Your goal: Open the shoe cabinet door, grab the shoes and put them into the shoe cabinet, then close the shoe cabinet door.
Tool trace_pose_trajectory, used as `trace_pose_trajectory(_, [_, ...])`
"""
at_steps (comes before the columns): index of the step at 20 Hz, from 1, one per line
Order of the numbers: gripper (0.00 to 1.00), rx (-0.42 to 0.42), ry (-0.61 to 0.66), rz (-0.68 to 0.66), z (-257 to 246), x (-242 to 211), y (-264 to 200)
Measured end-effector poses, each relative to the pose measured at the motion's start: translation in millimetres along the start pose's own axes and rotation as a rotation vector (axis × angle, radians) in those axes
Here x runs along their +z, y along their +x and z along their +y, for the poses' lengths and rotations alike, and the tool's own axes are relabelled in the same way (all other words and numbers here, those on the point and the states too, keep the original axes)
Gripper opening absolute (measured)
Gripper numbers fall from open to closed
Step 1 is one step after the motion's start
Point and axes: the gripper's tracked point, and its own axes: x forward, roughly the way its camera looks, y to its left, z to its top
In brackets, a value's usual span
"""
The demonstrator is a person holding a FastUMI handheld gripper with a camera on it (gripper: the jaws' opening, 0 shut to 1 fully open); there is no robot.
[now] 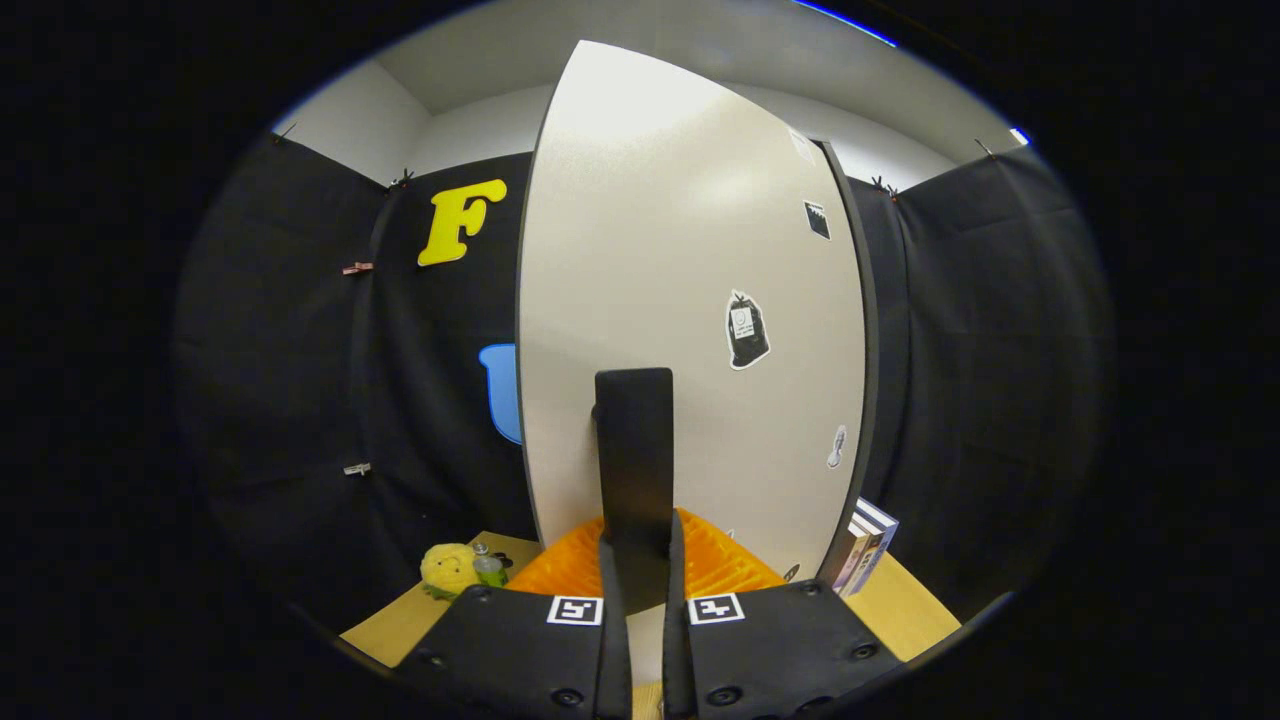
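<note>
While I hold here: the cabinet door [690,300] stands upright just ahead of the gripper [640,555], its black handle [633,450] rising between the fingers.
Jaws: nearly closed around the handle's lower end; I cannot tell if both sides press on it.
Door feel: I judge a stiff, light, smooth panel that swings on hinges, not fragile.
Hold: the handle, low down; the flat face would slip.
Nearby: an orange rack [720,565] at the door's foot, books [865,545] beside it, a yellow plush toy [448,568] on the table [910,610].
</note>
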Motion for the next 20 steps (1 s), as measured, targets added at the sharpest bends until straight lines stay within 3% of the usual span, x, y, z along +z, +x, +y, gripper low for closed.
trace_pose_trajectory(13, [0.16, 0.056, 0.032, 0.001, -59, 3, -49])
trace_pose_trajectory(20, [0.15, -0.009, 0.03, 0.035, -98, 5, -71])
